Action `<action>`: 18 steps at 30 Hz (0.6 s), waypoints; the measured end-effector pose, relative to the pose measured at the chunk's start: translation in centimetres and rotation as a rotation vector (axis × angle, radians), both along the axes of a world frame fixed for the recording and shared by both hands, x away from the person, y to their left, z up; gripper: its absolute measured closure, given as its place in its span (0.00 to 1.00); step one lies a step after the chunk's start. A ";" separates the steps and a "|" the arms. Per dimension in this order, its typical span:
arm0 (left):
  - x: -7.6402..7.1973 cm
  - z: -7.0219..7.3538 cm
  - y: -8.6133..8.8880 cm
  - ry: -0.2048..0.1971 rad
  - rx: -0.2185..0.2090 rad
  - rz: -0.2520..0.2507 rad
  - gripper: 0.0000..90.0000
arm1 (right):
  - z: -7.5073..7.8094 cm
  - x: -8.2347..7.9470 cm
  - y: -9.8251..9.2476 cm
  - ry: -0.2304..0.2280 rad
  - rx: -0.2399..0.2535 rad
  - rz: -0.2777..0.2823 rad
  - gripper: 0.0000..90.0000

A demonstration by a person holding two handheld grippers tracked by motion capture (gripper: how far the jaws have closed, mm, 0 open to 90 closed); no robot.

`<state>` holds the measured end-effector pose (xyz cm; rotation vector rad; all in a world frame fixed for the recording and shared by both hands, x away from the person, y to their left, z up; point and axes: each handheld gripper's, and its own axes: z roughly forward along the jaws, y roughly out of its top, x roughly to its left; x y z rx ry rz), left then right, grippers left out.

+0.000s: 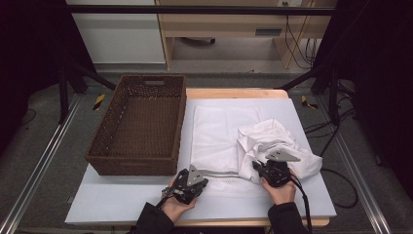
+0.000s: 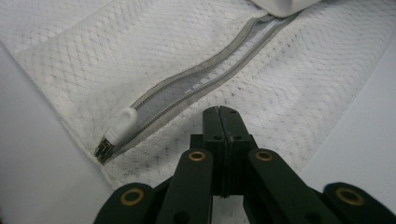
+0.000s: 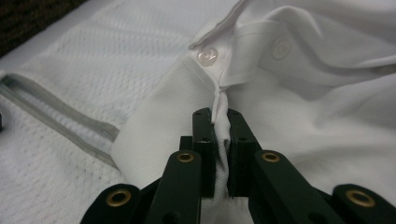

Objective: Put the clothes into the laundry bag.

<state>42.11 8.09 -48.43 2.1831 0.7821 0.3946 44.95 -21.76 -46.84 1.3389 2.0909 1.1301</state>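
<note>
**White shirt pinched in my right gripper, mesh bag under my left**

The white shirt (image 3: pixel 299 107) is clamped between my right gripper (image 3: pixel 219 123) jaws by a fold just below its buttoned edge. It lies crumpled on the right of the table (image 1: pixel 122 200), overlapping the mesh laundry bag (image 1: pixel 219 134). My left gripper (image 2: pixel 220 111) has its jaws pressed together on the bag's near edge, just beside the zipper (image 2: pixel 196 86). A wicker basket (image 1: pixel 109 158) sits far left.

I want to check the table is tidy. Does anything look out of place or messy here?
Yes. The white shirt lies crumpled in a heap, partly on the flat mesh laundry bag, instead of spread out. The bag's zipper stands open. The right gripper is pinching the shirt's fabric. The wicker basket sits straight.
</note>
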 end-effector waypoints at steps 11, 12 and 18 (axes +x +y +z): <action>0.0 0.0 0.0 0.002 0.002 -0.003 1.00 | 0.2 0.4 -3.3 -0.092 -0.044 -0.096 0.94; 0.0 0.0 0.0 0.003 0.001 -0.002 1.00 | -0.1 0.5 -3.3 -0.087 -0.045 -0.087 0.93; 0.0 0.0 0.0 0.003 0.000 -0.002 1.00 | -0.7 0.7 -2.5 -0.071 -0.065 -0.070 0.82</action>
